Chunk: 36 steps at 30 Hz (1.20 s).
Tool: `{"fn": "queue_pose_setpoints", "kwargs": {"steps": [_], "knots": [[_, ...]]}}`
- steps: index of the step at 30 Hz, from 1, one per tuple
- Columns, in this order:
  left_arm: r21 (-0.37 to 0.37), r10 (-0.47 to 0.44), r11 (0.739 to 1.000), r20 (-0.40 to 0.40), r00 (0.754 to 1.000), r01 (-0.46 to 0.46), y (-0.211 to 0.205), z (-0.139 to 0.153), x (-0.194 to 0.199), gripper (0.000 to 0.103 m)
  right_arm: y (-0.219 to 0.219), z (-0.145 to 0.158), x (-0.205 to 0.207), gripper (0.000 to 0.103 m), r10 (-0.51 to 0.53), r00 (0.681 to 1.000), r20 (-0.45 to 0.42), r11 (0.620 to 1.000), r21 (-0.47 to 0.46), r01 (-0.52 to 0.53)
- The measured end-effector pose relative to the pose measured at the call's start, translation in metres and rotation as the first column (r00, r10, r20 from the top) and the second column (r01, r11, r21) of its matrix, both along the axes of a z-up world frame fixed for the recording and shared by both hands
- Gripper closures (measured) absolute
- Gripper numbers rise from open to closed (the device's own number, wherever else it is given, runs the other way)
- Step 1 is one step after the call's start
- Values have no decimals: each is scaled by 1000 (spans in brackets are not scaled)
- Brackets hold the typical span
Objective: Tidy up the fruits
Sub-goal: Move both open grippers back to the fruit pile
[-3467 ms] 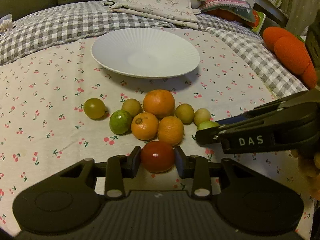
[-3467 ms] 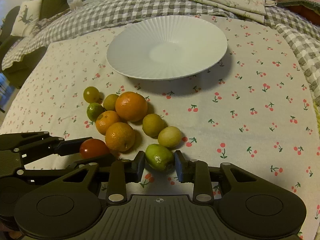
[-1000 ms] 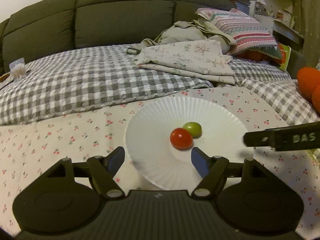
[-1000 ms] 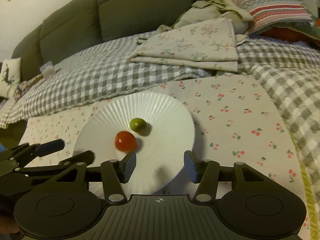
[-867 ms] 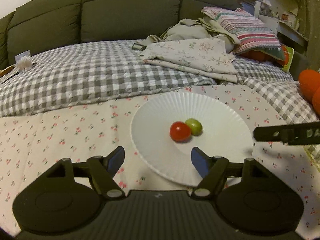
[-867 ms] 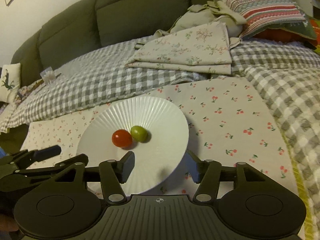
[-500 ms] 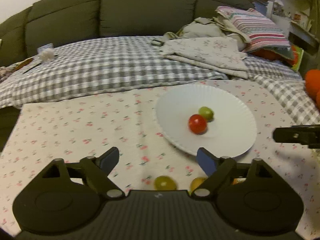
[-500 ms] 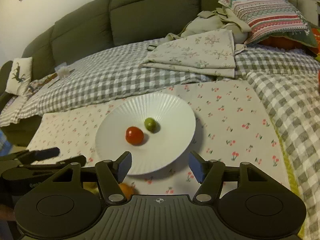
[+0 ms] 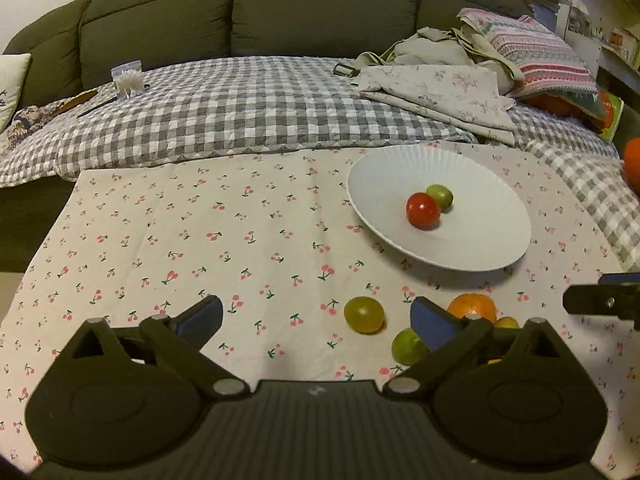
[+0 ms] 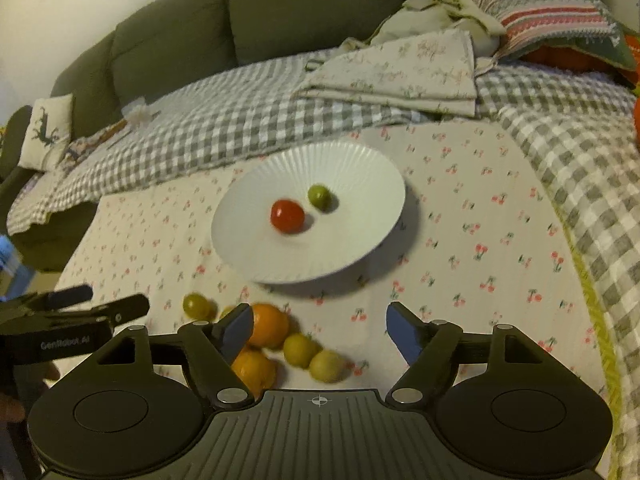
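A white ribbed plate [image 9: 496, 216] [image 10: 360, 184] on the cherry-print cloth holds a red tomato [image 9: 423, 210] [image 10: 287, 215] and a small green fruit [image 9: 440, 196] [image 10: 319, 197]. Nearer me lies a cluster of loose fruit: an orange [image 9: 472, 307] [image 10: 269, 325], a second orange [image 10: 254, 368], a yellow-green round fruit [image 9: 363, 314] [image 10: 197, 306], a green lime [image 9: 406, 347] and two yellow-green fruits [image 10: 300, 350] [image 10: 327, 366]. My left gripper [image 9: 316, 320] is open and empty above the cloth, left of the cluster. My right gripper [image 10: 320, 326] is open and empty above the cluster.
A grey checked blanket [image 9: 240, 112] covers the sofa behind the cloth, with folded floral linen [image 9: 436, 88] and a striped pillow [image 9: 536, 56] at the back right. An orange plush [image 9: 632, 164] sits at the far right edge. The cloth's left edge [image 9: 60, 216] drops off.
Both grippers have pulled back from the plate toward me and stayed open. The loose fruit cluster has come into view below the plate. The tomato and green fruit rest on the plate.
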<state>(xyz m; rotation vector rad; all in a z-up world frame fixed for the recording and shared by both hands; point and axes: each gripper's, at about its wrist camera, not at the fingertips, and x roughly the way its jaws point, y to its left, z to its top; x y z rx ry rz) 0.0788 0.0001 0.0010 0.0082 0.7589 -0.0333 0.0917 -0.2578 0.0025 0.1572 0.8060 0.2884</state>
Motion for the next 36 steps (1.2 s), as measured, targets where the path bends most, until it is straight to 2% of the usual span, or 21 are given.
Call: {"fn": "queue_pose_setpoints", "kwargs": {"steps": [2, 8, 14, 22, 24, 31, 35, 36], "knots": [[4, -4, 1000, -5, 1000, 4, 0, -2, 0, 2, 1, -4, -2, 19, 14, 1000, -13, 1000, -15, -14], [-27, 0, 1000, -39, 999, -1, 6, -8, 4, 2, -1, -13, -1, 15, 19, 998, -61, 999, -28, -21], [-69, 29, 997, -53, 998, -33, 19, -14, 8, 4, 2, -21, -1, 15, 27, 996, -89, 998, -56, -32], [-71, -43, 997, -71, 997, 38, 4, -27, 17, 7, 11, -35, 4, 17, 56, 992, -114, 994, -84, -66], [-86, -45, 996, -81, 996, 38, 3, -30, 21, 12, 14, -39, 5, 18, 67, 991, -120, 992, -94, -78], [-104, -64, 993, -92, 994, 54, -2, -44, 39, 24, 14, -51, 12, 34, 79, 988, -133, 987, -127, -96], [-87, -85, 993, -120, 989, 75, -8, -55, 48, 43, 18, -57, 16, 42, 98, 986, -134, 983, -139, -117], [-86, -91, 993, -126, 988, 81, -9, -57, 49, 44, 20, -57, 17, 42, 106, 986, -130, 982, -143, -125]]}}
